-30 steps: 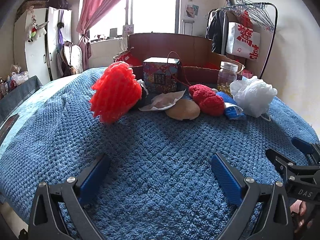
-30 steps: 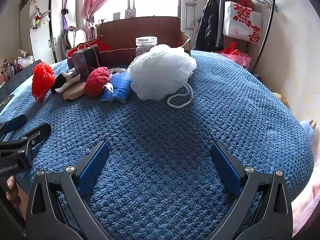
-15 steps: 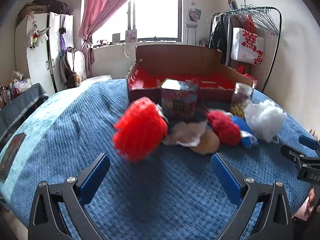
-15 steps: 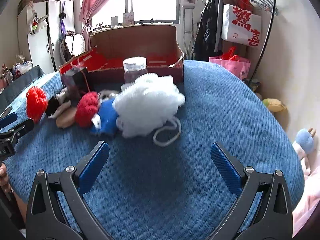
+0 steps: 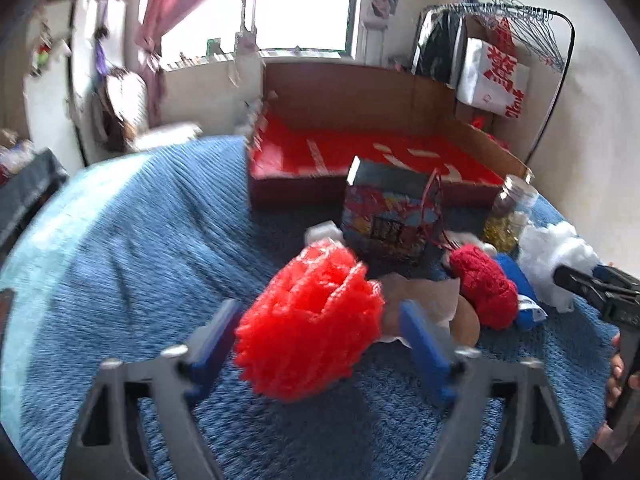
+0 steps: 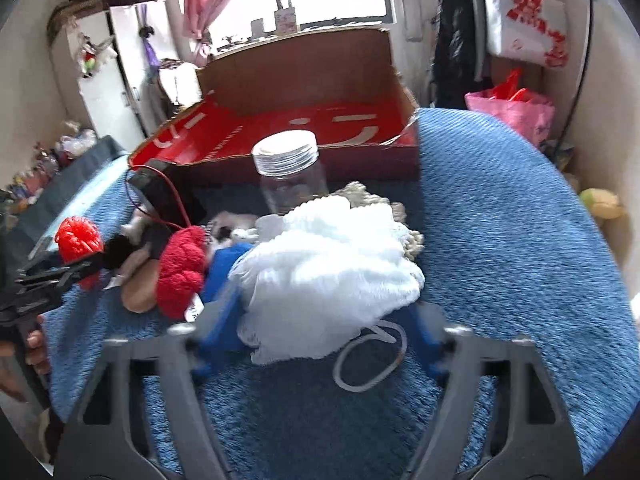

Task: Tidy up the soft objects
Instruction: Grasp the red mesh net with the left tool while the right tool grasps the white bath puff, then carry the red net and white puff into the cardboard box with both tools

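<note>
Soft objects lie in a row on the blue knitted bedspread (image 5: 132, 240), just in front of the open red-lined cardboard box (image 5: 360, 152), whose visible floor holds none of them; sorting is judged barely begun. From left to right: the red mesh bath puff (image 5: 308, 320), a flat tan pad (image 5: 466, 322), a red knitted ball (image 5: 486, 290), a folded blue cloth (image 5: 520, 292) and the white mesh bath puff (image 6: 328, 276). The left claw (image 5: 320, 328) has just been closing and brackets the red puff; blur hides whether its blue pads press it. The right claw (image 6: 324, 316) has likewise been closing around the white puff, whose cord loop (image 6: 370, 360) trails on the bedspread; contact there is also unclear. Behind the row stand a patterned gift box (image 5: 392, 216) and a clear screw-lid jar (image 6: 290, 176), neither of them soft. Small pale and dark items between box and pad are too blurred to identify.
</note>
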`<state>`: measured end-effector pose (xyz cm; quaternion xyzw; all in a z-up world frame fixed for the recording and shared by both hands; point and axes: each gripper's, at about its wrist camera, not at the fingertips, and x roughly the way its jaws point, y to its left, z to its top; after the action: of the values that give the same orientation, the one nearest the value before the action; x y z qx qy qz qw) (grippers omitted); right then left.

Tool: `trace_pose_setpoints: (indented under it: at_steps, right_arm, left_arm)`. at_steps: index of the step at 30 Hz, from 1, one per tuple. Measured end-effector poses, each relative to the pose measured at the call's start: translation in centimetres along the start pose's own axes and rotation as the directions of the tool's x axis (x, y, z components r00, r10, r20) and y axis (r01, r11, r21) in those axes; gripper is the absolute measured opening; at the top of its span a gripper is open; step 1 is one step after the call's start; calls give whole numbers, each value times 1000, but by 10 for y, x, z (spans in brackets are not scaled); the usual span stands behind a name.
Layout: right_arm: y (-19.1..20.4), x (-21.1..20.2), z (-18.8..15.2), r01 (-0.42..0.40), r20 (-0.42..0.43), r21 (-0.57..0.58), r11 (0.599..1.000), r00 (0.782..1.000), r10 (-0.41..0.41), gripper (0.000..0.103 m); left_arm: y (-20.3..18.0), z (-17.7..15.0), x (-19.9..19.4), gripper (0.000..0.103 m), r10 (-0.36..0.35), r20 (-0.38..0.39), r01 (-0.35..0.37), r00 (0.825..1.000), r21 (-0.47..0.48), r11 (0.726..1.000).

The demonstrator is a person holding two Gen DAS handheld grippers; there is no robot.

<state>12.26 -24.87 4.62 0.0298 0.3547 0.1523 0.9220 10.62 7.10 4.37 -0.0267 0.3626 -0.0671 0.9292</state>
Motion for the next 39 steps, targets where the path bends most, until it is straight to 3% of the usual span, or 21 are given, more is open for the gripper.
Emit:
trace_pose_setpoints:
  at_steps: [2, 5, 8, 20, 39]
  right_arm:
    - [1, -5, -2, -42, 20, -11, 999, 999, 42, 42]
    - [6, -18, -4, -34, 61, -41, 999, 997, 36, 29]
    - [11, -31, -8, -46, 83, -55, 997, 995, 50, 24]
    - [28, -72, -21, -91, 140, -97, 991, 985, 105, 23]
    - [29, -79, 58, -74, 272, -201, 977, 954, 129, 11]
  left_arm:
    - [2, -2, 4, 59, -42, -22, 41, 999, -13, 999]
    - [-2, -6, -4, 57, -43, 3, 43, 999, 3, 999]
    - [-6, -10, -15, 57, -60, 11, 60, 998, 4, 998]
    - [-36, -21, -52, 57, -124, 45, 122, 991, 49, 991]
    - [-41, 85, -28, 56, -157, 52, 146, 986, 172, 974]
